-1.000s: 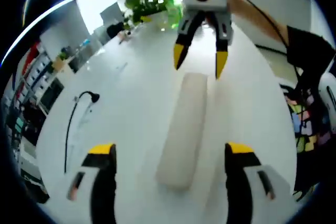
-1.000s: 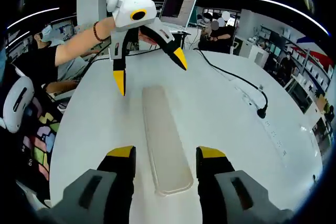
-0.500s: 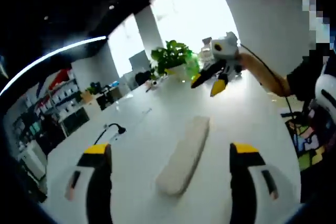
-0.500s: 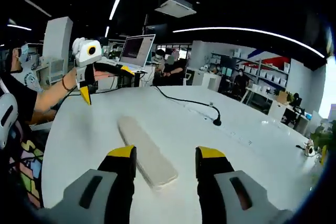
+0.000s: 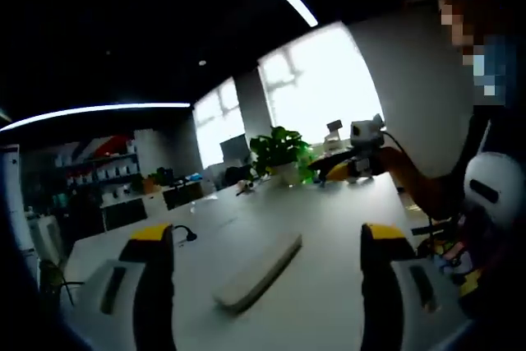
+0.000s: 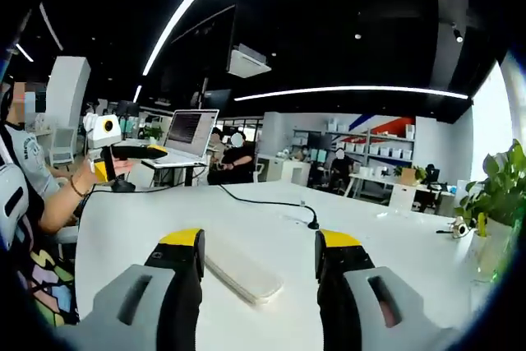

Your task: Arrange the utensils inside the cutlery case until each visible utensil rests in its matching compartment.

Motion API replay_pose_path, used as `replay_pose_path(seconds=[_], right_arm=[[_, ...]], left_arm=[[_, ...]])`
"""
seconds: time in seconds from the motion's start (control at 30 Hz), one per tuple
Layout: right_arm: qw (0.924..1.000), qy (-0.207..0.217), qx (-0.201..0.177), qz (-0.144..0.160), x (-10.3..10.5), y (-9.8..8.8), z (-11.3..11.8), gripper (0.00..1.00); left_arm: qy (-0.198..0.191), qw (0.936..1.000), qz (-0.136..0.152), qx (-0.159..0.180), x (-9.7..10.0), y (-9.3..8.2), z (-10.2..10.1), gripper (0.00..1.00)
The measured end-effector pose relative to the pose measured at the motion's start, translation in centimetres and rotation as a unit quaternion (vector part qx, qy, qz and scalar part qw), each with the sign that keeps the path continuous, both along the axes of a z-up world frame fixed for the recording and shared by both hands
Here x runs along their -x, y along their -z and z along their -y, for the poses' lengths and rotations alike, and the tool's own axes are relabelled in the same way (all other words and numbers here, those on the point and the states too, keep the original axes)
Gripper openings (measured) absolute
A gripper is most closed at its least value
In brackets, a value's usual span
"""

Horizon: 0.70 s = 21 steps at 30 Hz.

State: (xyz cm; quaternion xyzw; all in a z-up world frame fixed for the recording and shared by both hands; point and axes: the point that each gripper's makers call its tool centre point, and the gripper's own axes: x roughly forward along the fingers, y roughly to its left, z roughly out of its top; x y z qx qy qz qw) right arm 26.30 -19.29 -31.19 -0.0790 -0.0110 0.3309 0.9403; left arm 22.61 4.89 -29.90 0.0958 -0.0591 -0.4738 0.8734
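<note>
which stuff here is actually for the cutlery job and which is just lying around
For the job:
- closed cutlery case lying flat on the white table
- left gripper, jaws open
- right gripper, jaws open

Just lying about:
- potted plant at the table's far end
- black cable across the tabletop
- laptop on a desk beyond the table

No utensils are visible.

We note the cutlery case (image 5: 258, 270) lying flat on the white counter (image 5: 329, 228): a long, narrow, pale beige case with rounded ends, lid shut, contents hidden. In the right gripper view the cutlery case (image 6: 243, 273) runs lengthwise away from the camera, near end between the claw tips, nothing touching it
</note>
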Motion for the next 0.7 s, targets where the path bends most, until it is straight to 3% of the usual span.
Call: replay_pose_path(seconds=[0.13,0.2,0.27,0.33,0.4,0.5,0.57,0.7], right_arm=[[0.9997,0.024,0.0,0.007,0.3,0.0,1.1,0.59],[0.9986,0.048,-0.017,0.017,0.2,-0.6,1.9,0.63],[0.9962,0.074,-0.016,0.044,0.1,-1.6,2.9,0.7],[0.994,0.095,-0.015,0.051,0.4,-2.2,3.7,0.71],[0.9923,0.106,-0.023,0.06,0.5,-2.7,4.1,0.72],[0.9876,0.131,-0.054,0.067,0.7,-3.3,5.2,0.73],[0.9857,0.144,-0.053,0.068,0.7,-3.4,5.7,0.74],[0.9818,0.161,-0.041,0.091,1.4,-4.0,6.2,0.75]], left_arm=[[-0.007,0.9999,0.003,0.009,0.9,-0.7,-0.2,1.0],[-0.015,0.9998,0.0,0.015,1.1,-1.0,-0.4,1.0],[-0.041,0.9988,-0.004,0.025,0.9,-1.3,-1.0,1.0],[-0.063,0.9978,-0.007,0.019,0.8,-1.2,-1.6,1.0],[-0.087,0.9953,-0.019,0.039,0.6,-1.5,-2.4,1.0],[-0.092,0.9908,-0.058,0.081,0.6,-1.7,-3.0,1.0],[-0.097,0.9901,-0.061,0.08,0.5,-1.5,-3.2,1.0],[-0.157,0.9842,-0.054,0.063,-0.4,-1.1,-4.5,1.0]])
